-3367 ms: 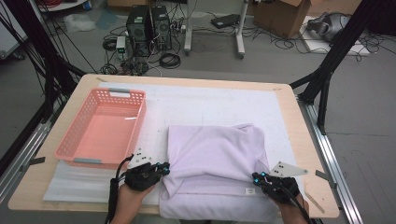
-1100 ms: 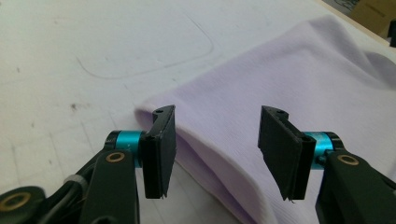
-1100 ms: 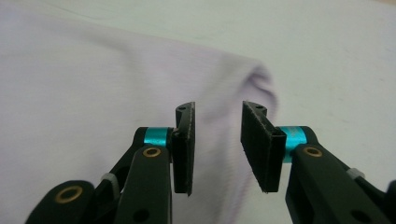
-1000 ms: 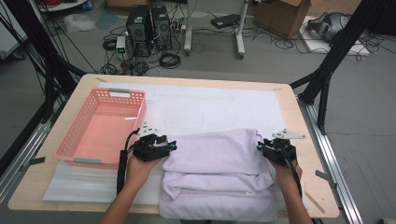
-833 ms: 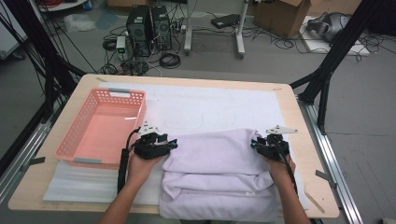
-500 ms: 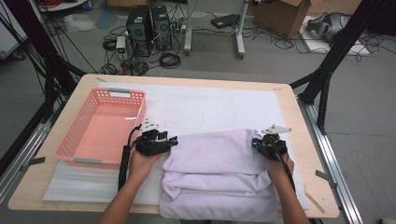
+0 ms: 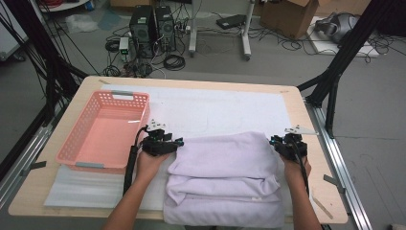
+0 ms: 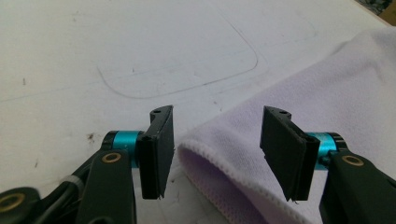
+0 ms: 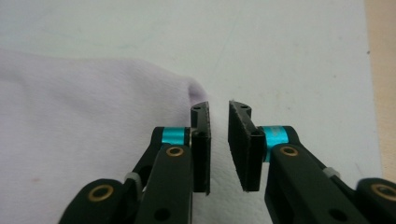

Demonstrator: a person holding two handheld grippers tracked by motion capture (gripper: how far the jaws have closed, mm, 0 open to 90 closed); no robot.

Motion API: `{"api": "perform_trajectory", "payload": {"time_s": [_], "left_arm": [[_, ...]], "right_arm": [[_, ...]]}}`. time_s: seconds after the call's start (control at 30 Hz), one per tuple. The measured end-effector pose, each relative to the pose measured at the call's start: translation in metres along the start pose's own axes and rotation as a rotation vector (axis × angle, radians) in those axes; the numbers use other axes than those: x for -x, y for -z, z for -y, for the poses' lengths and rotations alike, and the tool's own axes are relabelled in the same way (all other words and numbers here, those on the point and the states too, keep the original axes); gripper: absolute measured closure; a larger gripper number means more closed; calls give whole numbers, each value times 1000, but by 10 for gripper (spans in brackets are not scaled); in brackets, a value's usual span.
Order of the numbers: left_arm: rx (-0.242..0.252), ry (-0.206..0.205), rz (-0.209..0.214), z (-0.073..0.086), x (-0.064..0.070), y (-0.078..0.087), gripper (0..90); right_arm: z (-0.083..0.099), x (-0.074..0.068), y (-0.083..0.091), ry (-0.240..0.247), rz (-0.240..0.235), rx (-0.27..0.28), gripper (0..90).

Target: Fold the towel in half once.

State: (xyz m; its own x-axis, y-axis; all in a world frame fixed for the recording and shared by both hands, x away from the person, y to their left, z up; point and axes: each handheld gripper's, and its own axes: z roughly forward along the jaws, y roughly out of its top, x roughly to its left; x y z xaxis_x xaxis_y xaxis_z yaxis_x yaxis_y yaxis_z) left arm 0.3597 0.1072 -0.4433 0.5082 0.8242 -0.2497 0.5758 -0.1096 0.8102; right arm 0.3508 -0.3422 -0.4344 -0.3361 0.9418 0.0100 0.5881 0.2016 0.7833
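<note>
Lilac cloth, a folded towel, lies at the lower centre of the high view on a white mat that covers most of the wooden table. Its rolled upper fold spans the space between the two hands.

At the fold's left end sits the left gripper, its jaws spread wide. In the left gripper view the hemmed corner of the towel lies between the jaws without touching either one.

At the right end of the fold is the right gripper. Seen in the right gripper view, its jaws stand a narrow gap apart with nothing between them; the towel's corner sits just beside the left jaw.

A salmon-pink plastic basket sits left of centre, close beside the left gripper. Beyond the table, at the top of the frame, stand computer towers, tangled cables and a cardboard box.
</note>
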Motion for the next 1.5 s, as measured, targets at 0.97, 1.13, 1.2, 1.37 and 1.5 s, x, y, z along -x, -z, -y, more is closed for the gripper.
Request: {"api": "perform_trajectory", "payload": {"time_s": [0.97,1.13,1.2,1.37,1.5], "left_arm": [[-45,-19,-94,5,2,-11,846],[-44,-20,-90,5,1,-11,848],[-44,-18,-86,5,1,-11,848],[-42,-14,-85,5,1,-11,850],[-42,-13,-84,5,1,-11,851]], "right_arm": [[-7,9,-7,-19,-70,20,760],[-8,-11,-30,8,-187,-29,680],[-10,-21,-33,59,-146,-50,783],[-13,-19,-29,97,-60,-71,881],[-8,2,-14,43,37,-51,885]]}}
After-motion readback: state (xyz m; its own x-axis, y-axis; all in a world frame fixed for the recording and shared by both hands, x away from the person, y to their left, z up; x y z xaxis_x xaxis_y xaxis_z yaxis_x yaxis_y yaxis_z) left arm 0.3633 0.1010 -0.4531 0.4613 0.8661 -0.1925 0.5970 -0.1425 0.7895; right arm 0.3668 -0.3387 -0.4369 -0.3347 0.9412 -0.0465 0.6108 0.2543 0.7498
